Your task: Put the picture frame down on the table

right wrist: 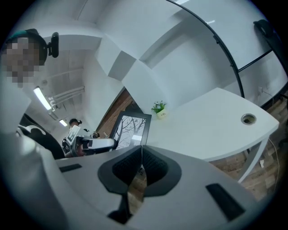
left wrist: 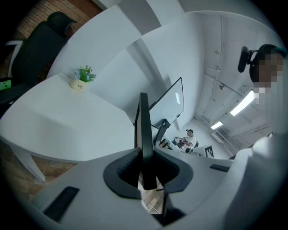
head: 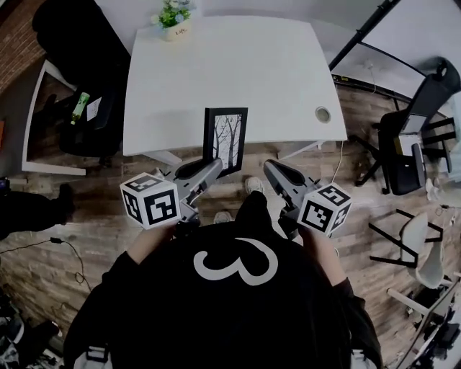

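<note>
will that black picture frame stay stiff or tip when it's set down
The thin black picture frame with tree print looks rigid, held straight by one edge in the left gripper. Set upright, so thin, it would likely tip.

Upper centre: table (head: 252, 72), with potted plant (head: 173, 18) at its far edge. Mid-frame, over its near edge: picture frame (head: 225, 140), in left gripper (head: 214, 166). Just right, apart: right gripper (head: 269, 168).
</note>
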Tool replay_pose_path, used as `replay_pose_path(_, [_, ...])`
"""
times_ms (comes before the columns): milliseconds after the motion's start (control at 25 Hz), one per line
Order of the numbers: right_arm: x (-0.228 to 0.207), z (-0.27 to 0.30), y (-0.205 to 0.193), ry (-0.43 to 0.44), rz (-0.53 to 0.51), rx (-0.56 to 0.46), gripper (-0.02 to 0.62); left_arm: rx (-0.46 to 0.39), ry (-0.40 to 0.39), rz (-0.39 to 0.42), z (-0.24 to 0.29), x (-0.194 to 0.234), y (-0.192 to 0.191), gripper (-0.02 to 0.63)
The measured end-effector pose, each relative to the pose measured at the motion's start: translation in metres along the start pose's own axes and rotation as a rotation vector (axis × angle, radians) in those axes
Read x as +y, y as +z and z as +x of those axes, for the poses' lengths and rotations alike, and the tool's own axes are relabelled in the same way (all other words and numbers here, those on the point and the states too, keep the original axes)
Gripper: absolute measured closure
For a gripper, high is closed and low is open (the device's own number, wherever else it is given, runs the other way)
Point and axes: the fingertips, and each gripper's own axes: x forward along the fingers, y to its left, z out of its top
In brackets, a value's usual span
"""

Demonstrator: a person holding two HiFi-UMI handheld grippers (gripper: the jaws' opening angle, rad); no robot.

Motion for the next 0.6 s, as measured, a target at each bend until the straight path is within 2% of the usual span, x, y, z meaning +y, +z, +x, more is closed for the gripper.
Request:
replay_pose_path(240, [-0.012,0.037,0.007,0.102,0.006,0.065,0.571,-0.033,0.094,-0.040,-0.001,0.020,0.008,0.538])
replay_pose_path(400, [-0.017,0.063,0.011,0.140,-0.011,0.117,0.571,-0.059,0.129,-0.068,-0.002,0.035,0.019,0.538])
replay_pose_path(600, [-0.028,0.082,0.034,0.165,-0.045,0.138,0.571,-0.086,0.162,-0.092,0.006,0.051,0.037,0.538])
